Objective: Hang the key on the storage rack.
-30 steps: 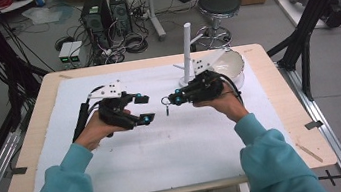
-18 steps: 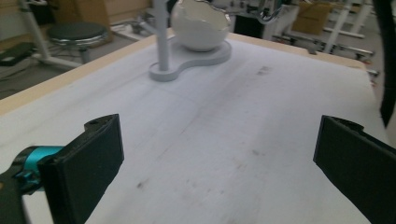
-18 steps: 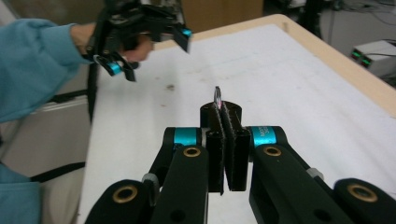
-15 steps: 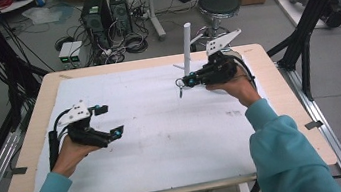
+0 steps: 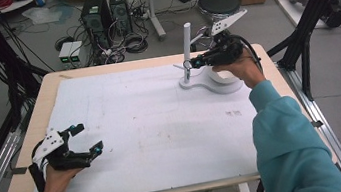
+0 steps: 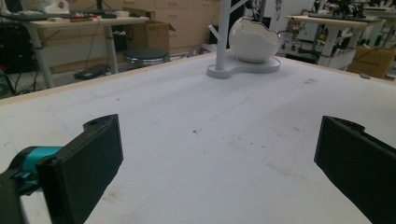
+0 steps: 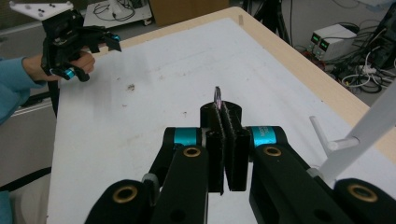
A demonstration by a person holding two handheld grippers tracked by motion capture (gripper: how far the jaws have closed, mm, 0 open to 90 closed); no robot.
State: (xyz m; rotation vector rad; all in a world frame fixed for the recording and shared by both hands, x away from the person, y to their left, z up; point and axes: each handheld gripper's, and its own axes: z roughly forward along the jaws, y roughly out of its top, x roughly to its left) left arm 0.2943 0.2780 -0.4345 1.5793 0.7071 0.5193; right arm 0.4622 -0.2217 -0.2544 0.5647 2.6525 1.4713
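The right gripper [image 7: 224, 140], jaws clamped on a small, thin ring [image 7: 217, 96] by its edge, nears the far-right stand [image 5: 187, 48]; light, slippery, I'd guess, while the left gripper [image 5: 81, 141] gapes empty.

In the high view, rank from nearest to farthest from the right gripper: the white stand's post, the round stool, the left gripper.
1. White stand's post, right at the right gripper.
2. Round stool, on the floor beyond the table.
3. Left gripper, near the table's opposite front corner.
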